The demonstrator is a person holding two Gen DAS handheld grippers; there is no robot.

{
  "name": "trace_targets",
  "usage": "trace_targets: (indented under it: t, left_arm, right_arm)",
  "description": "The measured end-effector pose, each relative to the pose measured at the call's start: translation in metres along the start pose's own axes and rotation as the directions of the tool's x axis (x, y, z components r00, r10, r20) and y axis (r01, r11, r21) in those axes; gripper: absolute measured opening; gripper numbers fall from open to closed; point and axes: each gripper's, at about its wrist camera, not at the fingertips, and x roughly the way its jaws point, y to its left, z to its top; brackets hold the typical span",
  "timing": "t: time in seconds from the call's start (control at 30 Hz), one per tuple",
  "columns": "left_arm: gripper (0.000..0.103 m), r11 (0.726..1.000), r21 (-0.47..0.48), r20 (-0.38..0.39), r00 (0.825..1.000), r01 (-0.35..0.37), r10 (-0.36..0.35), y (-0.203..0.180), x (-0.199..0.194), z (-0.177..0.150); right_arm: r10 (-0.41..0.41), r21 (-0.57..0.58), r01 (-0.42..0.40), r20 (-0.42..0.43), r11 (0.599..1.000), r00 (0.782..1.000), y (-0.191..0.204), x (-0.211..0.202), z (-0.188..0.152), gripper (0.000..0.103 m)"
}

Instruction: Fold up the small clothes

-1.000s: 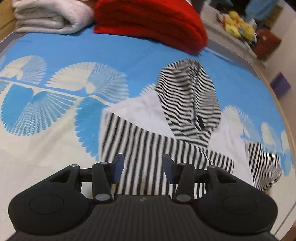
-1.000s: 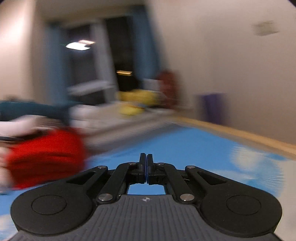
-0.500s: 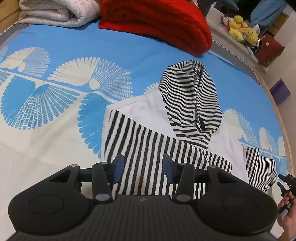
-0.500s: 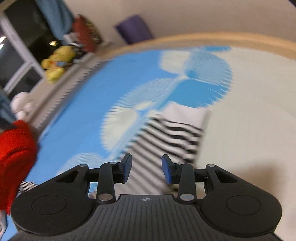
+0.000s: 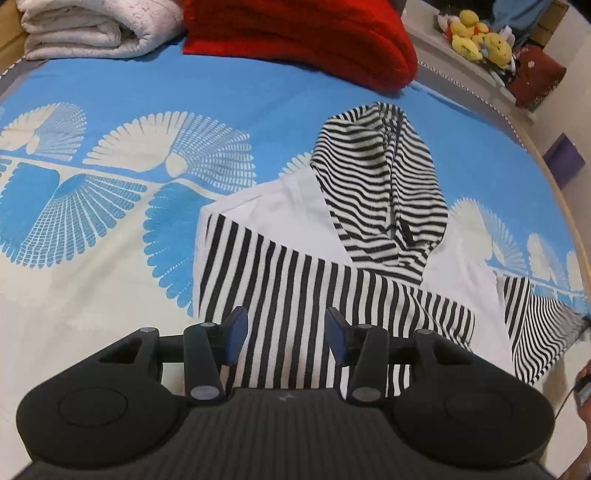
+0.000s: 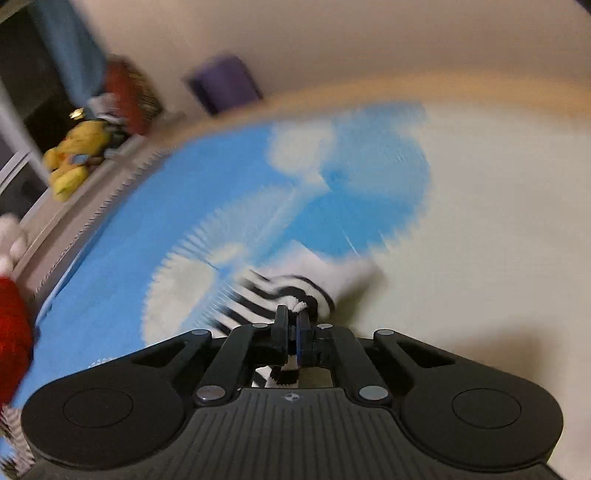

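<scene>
A small black-and-white striped hoodie [image 5: 317, 258] lies on the blue and cream patterned bedspread [image 5: 110, 221], hood [image 5: 384, 184] pointing away, one striped sleeve folded across the body. My left gripper [image 5: 282, 334] is open and empty, just above the folded sleeve's near edge. The other striped sleeve [image 5: 535, 325] lies at the right. My right gripper [image 6: 291, 325] is shut on that sleeve's striped cuff [image 6: 295, 291]; the view is blurred.
A folded red blanket [image 5: 303, 37] and a folded white blanket [image 5: 92, 29] lie at the far end of the bed. Yellow stuffed toys [image 5: 476, 37] sit on a ledge beyond. The wooden bed edge [image 5: 565, 206] runs along the right. A hand shows at the right edge.
My right gripper swung down to the sleeve, opened, then shut on its cuff. My left gripper stayed open and barely moved.
</scene>
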Motion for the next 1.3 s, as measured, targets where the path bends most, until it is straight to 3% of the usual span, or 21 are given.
trace_targets:
  t: [0.07, 0.1, 0.13, 0.2, 0.23, 0.3, 0.33, 0.37, 0.4, 0.43, 0.5, 0.57, 0.67, 0.77, 0.8, 0.83, 0.87, 0.93, 1.07, 1.2, 1.3]
  left_arm:
    - [0.051, 1.000, -0.026, 0.007, 1.000, 0.006, -0.006, 0.006, -0.004, 0.003]
    - [0.051, 0.999, -0.041, 0.012, 1.000, 0.010, -0.010, 0.009, -0.007, 0.005]
    - [0.051, 0.998, -0.056, 0.017, 1.000, 0.015, -0.014, 0.013, -0.010, 0.007]
    - [0.051, 0.996, -0.087, 0.030, 0.999, 0.022, -0.019, 0.022, -0.016, 0.012]
    - [0.051, 0.994, -0.106, 0.036, 0.999, 0.025, -0.021, 0.027, -0.019, 0.014]
    - [0.051, 0.989, -0.146, 0.045, 0.999, 0.033, -0.027, 0.038, -0.024, 0.018]
    - [0.051, 0.986, -0.164, 0.048, 0.998, 0.036, -0.028, 0.043, -0.025, 0.019]
    - [0.051, 0.983, -0.180, 0.049, 0.998, 0.037, -0.029, 0.048, -0.027, 0.021]
    - [0.051, 0.980, -0.193, 0.049, 0.998, 0.039, -0.030, 0.053, -0.028, 0.022]
    - [0.051, 0.978, -0.205, 0.048, 0.998, 0.040, -0.031, 0.057, -0.028, 0.022]
    - [0.051, 0.975, -0.219, 0.045, 0.998, 0.041, -0.032, 0.063, -0.029, 0.022]
    - [0.051, 0.974, -0.221, 0.040, 0.999, 0.041, -0.033, 0.066, -0.029, 0.021]
    - [0.050, 0.973, -0.228, 0.030, 0.999, 0.046, -0.041, 0.068, -0.027, 0.017]
    - [0.048, 0.971, -0.234, -0.005, 0.998, 0.056, -0.058, 0.068, -0.014, 0.011]
    - [0.048, 0.970, -0.236, -0.021, 0.998, 0.057, -0.064, 0.067, -0.009, 0.008]
    - [0.046, 0.969, -0.241, -0.042, 0.996, 0.061, -0.073, 0.066, -0.001, 0.005]
    - [0.043, 0.967, -0.248, -0.061, 0.995, 0.066, -0.084, 0.066, 0.006, 0.003]
    - [0.041, 0.961, -0.266, -0.098, 0.990, 0.077, -0.107, 0.066, 0.020, -0.002]
    - [0.041, 0.951, -0.298, -0.148, 0.979, 0.088, -0.137, 0.065, 0.045, -0.009]
    - [0.041, 0.960, -0.277, -0.200, 0.974, 0.050, -0.109, 0.061, 0.071, -0.019]
    - [0.038, 0.968, -0.252, -0.233, 0.970, 0.011, -0.071, 0.060, 0.088, -0.027]
  right_arm:
    - [0.119, -0.189, -0.097, 0.113, 0.977, 0.986, 0.056, -0.037, 0.005, 0.003]
    - [0.218, -0.308, -0.160, 0.166, 0.938, 0.962, 0.089, -0.065, 0.002, 0.003]
    - [0.323, -0.408, -0.223, 0.194, 0.885, 0.926, 0.117, -0.093, -0.005, 0.003]
    - [0.552, -0.547, -0.394, 0.156, 0.739, 0.819, 0.168, -0.152, -0.029, 0.003]
    - [0.650, -0.568, -0.501, 0.082, 0.653, 0.755, 0.190, -0.177, -0.046, 0.004]
    - [0.757, -0.483, -0.723, -0.170, 0.493, 0.630, 0.223, -0.201, -0.077, 0.012]
    - [0.770, -0.371, -0.832, -0.345, 0.412, 0.536, 0.238, -0.206, -0.099, 0.023]
    - [0.752, -0.289, -0.877, -0.453, 0.384, 0.478, 0.248, -0.210, -0.120, 0.026]
    - [0.711, -0.246, -0.892, -0.539, 0.380, 0.452, 0.254, -0.214, -0.138, 0.027]
    - [0.633, -0.235, -0.889, -0.631, 0.394, 0.448, 0.260, -0.217, -0.158, 0.026]
    - [0.527, -0.263, -0.856, -0.696, 0.445, 0.488, 0.260, -0.222, -0.177, 0.027]
    - [0.436, -0.289, -0.801, -0.717, 0.525, 0.544, 0.251, -0.218, -0.182, 0.030]
    - [0.398, -0.291, -0.710, -0.665, 0.641, 0.632, 0.228, -0.192, -0.176, 0.037]
    - [0.237, -0.291, -0.542, -0.670, 0.788, 0.704, 0.194, -0.138, -0.187, 0.037]
    - [0.104, -0.338, -0.424, -0.668, 0.840, 0.737, 0.180, -0.118, -0.194, 0.037]
    - [0.001, -0.366, -0.324, -0.662, 0.872, 0.750, 0.168, -0.103, -0.197, 0.032]
    - [0.031, -0.292, -0.301, -0.669, 0.908, 0.743, 0.152, -0.093, -0.195, 0.017]
    - [0.072, -0.200, -0.285, -0.689, 0.937, 0.721, 0.142, -0.088, -0.183, 0.017]
    - [0.103, -0.247, -0.323, -0.627, 0.914, 0.772, 0.145, -0.109, -0.160, 0.038]
    - [0.161, -0.210, -0.373, -0.641, 0.904, 0.750, 0.145, -0.104, -0.148, 0.040]
    - [0.149, -0.203, -0.371, -0.668, 0.906, 0.729, 0.145, -0.101, -0.151, 0.041]
